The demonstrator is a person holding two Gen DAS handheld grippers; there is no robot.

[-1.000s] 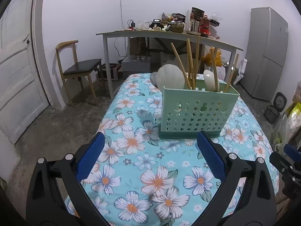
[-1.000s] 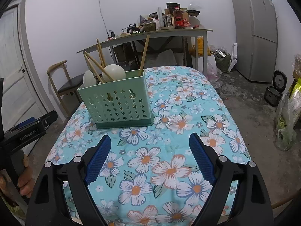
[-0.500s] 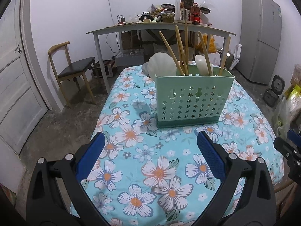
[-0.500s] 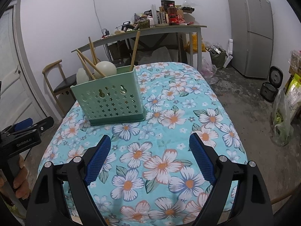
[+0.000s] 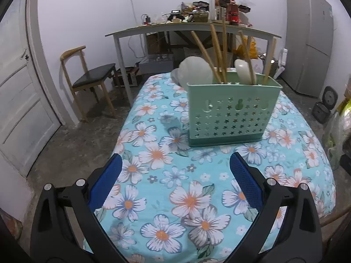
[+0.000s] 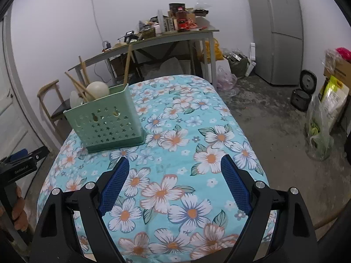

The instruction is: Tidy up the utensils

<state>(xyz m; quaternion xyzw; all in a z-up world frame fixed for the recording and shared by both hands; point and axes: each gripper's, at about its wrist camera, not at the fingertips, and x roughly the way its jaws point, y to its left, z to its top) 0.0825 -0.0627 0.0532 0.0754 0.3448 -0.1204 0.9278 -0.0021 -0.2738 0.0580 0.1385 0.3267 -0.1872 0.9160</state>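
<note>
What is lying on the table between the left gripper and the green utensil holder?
Nothing: in the left wrist view, only bare flowered tablecloth lies between the open left gripper and the green utensil holder.

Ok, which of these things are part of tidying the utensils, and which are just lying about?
Part of the job:
- green caddy
- chopsticks standing in it
- white spoons in it
- left gripper, open, empty
- right gripper, open, empty

Just lying about:
- chair
- cluttered desk
- fridge
- rice cooker
- bags on the floor
</note>
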